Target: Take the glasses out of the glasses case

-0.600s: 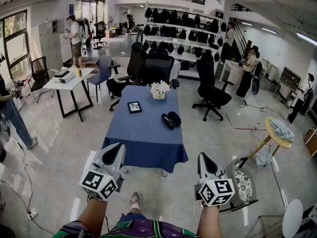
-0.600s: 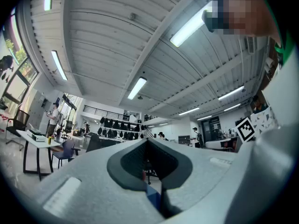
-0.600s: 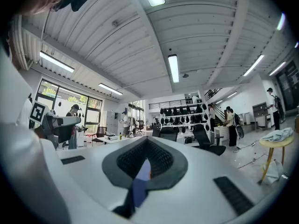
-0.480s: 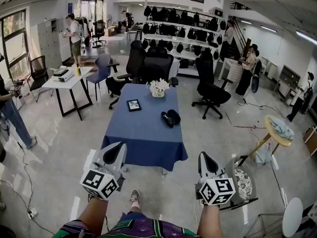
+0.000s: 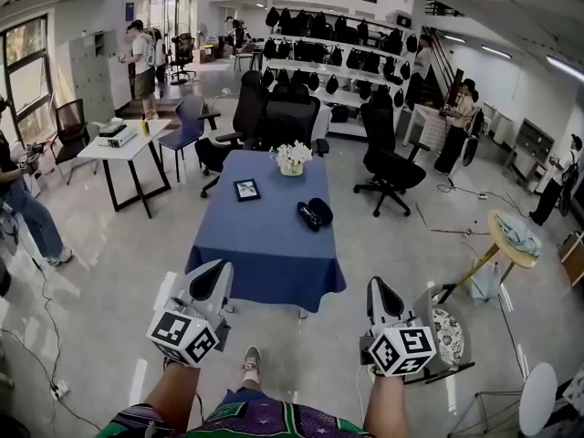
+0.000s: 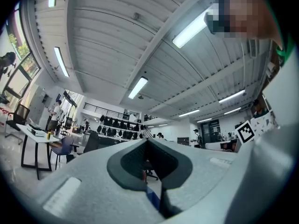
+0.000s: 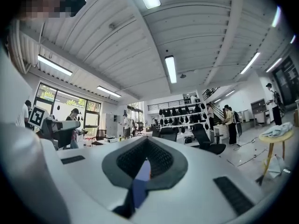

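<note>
Standing back from bench. Head view: left tool (image 5: 212,283) at 7 o'clock, right tool (image 5: 381,297) at 5 o'clock, both held low and well apart from blue-clothed bench (image 5: 265,254) at 12 o'clock. Black glasses case (image 5: 315,214) lies on bench top toward 3 o'clock side and appears open; glasses too small to make out. Picture frame (image 5: 246,190) at 10 o'clock of case, flowers (image 5: 294,160) near far edge.
Left gripper view: jaws closed together, nothing between.
Right gripper view: jaws closed together, nothing held.

From head height we look down at the far table (image 5: 265,245); cameras on the left gripper (image 5: 212,281) and right gripper (image 5: 381,295) tilt upward, sharing the far shelves (image 5: 315,67).
</note>
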The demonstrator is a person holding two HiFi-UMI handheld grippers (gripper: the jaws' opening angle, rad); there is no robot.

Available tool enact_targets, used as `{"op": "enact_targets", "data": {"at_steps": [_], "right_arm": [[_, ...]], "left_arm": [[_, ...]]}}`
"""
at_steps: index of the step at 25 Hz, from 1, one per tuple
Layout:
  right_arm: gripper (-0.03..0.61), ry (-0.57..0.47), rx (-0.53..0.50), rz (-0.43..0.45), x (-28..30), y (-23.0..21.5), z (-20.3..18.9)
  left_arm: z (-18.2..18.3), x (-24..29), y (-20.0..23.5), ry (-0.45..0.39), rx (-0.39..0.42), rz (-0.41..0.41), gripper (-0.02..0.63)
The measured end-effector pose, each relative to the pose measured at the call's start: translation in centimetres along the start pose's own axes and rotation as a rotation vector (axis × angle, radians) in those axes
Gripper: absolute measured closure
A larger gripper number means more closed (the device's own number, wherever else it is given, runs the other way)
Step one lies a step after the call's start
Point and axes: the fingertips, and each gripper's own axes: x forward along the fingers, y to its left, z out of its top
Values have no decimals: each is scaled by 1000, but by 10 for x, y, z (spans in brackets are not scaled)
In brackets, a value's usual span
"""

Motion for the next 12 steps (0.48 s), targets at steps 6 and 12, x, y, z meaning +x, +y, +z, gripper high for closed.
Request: {"op": "enact_targets", "data": {"at_steps": [6,12], "right_arm": [[578,-6,4,-5,4,-4,1],[578,-44,30,-12,13,-8,7]], "left_arm": [[0,7,0,-2,-2,-4,598],[0,14,5,-3,-7,-4,599]]}}
